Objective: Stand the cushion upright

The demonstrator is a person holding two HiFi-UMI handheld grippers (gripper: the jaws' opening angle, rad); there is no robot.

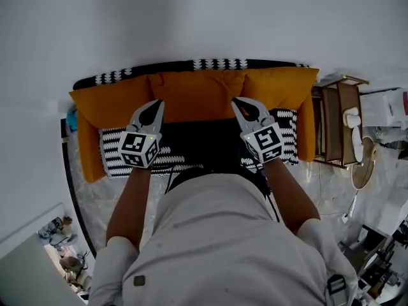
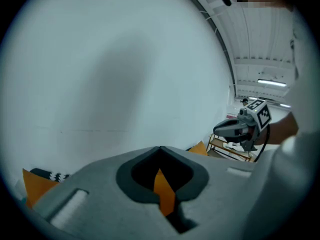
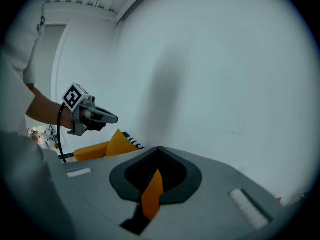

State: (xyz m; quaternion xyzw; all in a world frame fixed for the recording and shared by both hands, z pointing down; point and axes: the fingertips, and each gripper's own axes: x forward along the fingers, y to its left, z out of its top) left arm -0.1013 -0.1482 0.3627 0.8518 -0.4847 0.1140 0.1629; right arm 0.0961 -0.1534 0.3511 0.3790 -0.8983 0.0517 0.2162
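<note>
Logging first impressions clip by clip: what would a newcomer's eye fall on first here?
The bright orange cushion along the back of the sofa, against a bare white wall. The left tongs and right tongs are each shut on a pinch of its orange fabric. The sofa's black-and-white patterned cover stands out below them.

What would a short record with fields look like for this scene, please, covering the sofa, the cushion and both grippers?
Setting: orange sofa against a white wall
Cushion: orange back cushion, upright at the sofa's back
Seat: black-and-white patterned cover
Left gripper: jaws together, tip in the air, holding nothing
Right gripper: jaws together, tip in the air, holding nothing
Seen through jaw slits: a strip of orange below
Beside sofa: wooden rack
</note>
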